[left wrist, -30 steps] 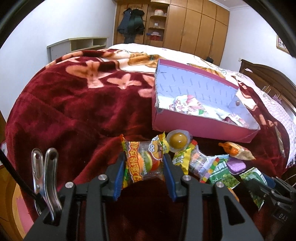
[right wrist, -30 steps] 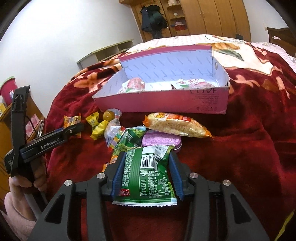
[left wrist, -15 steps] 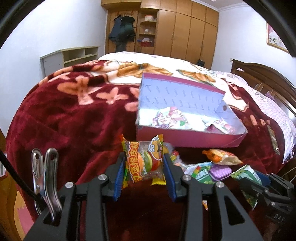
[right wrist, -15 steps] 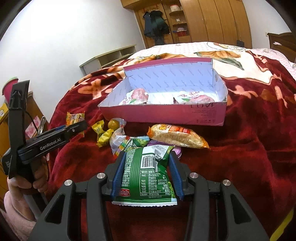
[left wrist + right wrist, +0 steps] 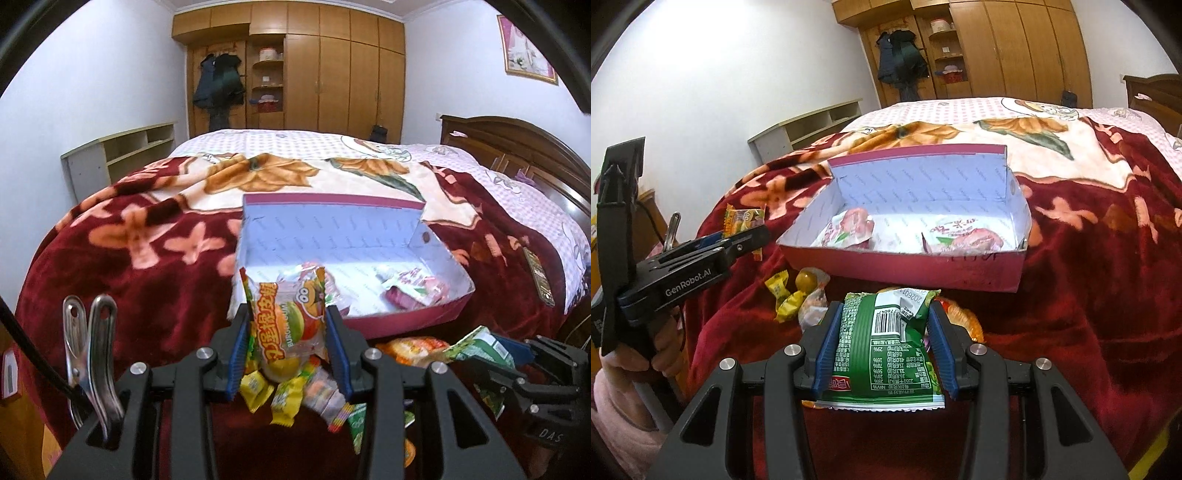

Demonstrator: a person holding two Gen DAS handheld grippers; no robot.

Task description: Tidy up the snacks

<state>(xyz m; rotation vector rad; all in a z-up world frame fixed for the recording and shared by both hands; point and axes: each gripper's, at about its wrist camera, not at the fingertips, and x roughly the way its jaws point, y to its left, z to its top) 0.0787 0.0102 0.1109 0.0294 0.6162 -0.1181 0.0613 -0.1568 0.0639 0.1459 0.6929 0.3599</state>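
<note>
My left gripper (image 5: 288,332) is shut on a burger gum packet (image 5: 286,321) and holds it in the air just before the near wall of the pink box (image 5: 406,317). My right gripper (image 5: 886,325) is shut on a green snack bag (image 5: 886,350), raised above the loose snack pile, short of the box (image 5: 905,269). The box holds two pink-and-white packets (image 5: 849,230) (image 5: 960,238). Yellow candies (image 5: 786,299) and a jelly cup (image 5: 807,280) lie on the red blanket (image 5: 1089,295) in front of the box.
An orange snack bag (image 5: 410,347) and several small packets (image 5: 325,398) lie below my grippers. The left gripper (image 5: 701,258) shows in the right wrist view at the left. A wooden headboard (image 5: 517,147) stands at the right, a wardrobe (image 5: 332,74) behind.
Both grippers have risen with their packets and moved toward the box. The left gripper's packet now stands in front of the box's near left corner.
</note>
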